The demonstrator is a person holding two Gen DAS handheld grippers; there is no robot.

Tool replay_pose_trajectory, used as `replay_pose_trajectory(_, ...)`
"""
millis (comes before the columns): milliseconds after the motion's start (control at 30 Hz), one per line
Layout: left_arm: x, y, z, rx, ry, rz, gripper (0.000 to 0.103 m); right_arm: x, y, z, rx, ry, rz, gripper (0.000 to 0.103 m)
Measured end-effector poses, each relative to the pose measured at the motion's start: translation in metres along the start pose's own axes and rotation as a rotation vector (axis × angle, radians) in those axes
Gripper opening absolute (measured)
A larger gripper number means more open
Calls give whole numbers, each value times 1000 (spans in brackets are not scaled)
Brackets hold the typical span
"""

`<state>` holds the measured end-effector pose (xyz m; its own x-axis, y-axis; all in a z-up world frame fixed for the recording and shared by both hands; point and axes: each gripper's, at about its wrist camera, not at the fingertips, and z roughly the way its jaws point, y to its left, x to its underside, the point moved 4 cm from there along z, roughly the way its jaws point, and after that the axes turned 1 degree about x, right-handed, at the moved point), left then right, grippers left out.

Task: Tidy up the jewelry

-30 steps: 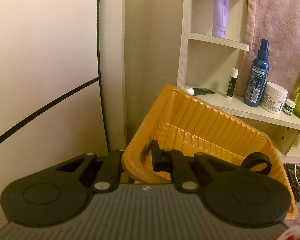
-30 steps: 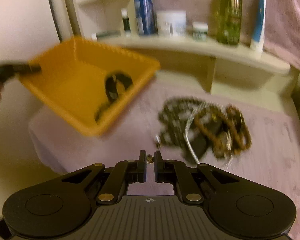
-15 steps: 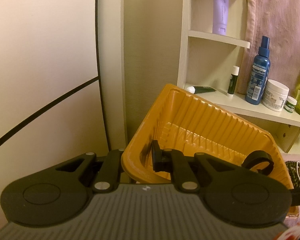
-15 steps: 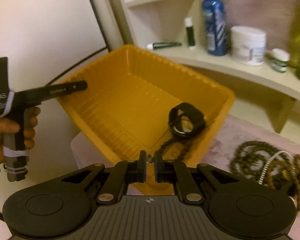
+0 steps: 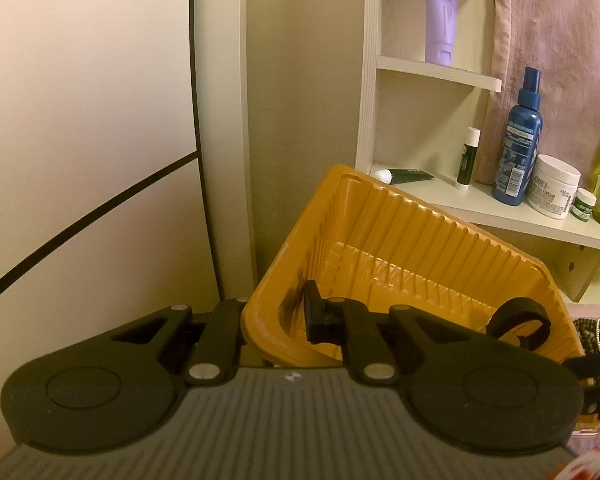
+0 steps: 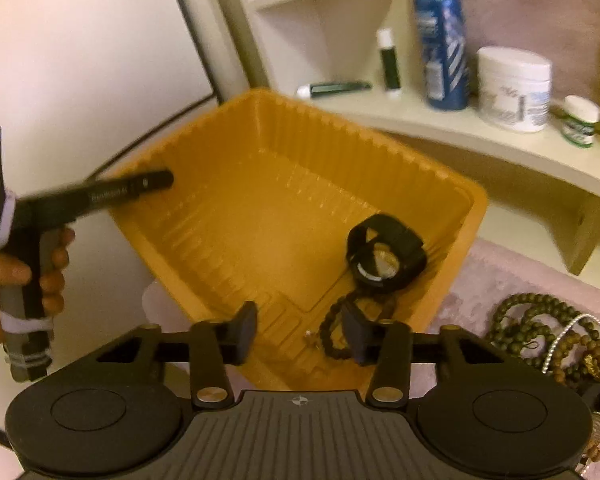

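My left gripper (image 5: 278, 316) is shut on the near rim of an orange ribbed tray (image 5: 420, 232) and holds it tilted. One finger is inside the tray and the other is hidden behind its wall. From the right wrist view, the left gripper (image 6: 156, 182) bites the tray (image 6: 228, 216) at its left edge. My right gripper (image 6: 300, 334) hangs over the tray's near corner. Its jaws are opening and nothing is pressed between the pads. A tiny metal piece (image 6: 310, 336) lies below them beside a dark bead bracelet (image 6: 332, 332). A black watch (image 6: 384, 252) rests farther in.
A heap of bead necklaces and chains (image 6: 540, 332) lies on pink cloth (image 6: 500, 272) right of the tray. Behind it a pale shelf (image 6: 460, 128) carries a blue spray bottle (image 6: 440, 40), a white jar (image 6: 514, 88) and small tubes. A hand (image 6: 20, 276) grips the left handle.
My right gripper swung left from above the jewelry heap to over the tray. Its jaws then parted, letting the tiny piece drop into the tray. The left gripper and tray held still.
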<state>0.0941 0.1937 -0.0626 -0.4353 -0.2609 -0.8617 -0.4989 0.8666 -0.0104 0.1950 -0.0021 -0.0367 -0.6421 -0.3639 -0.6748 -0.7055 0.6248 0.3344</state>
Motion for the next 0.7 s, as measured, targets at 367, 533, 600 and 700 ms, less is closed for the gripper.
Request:
replay_pose_trajectory(367, 0, 0, 0, 0, 0, 1, 12, 18, -36, -62, 158, -162, 134, 48)
replay_pose_trajectory(533, 0, 0, 0, 0, 0, 2, 11, 47, -65, -84, 252, -134, 185, 48)
replay_pose_trajectory(600, 0, 0, 0, 0, 0, 2, 12, 59, -72, -89, 253, -115, 198, 48)
replay_pose_trajectory(700, -1, -1, 0, -1, -1, 6, 12, 70, -73, -92, 248, -85, 186, 48)
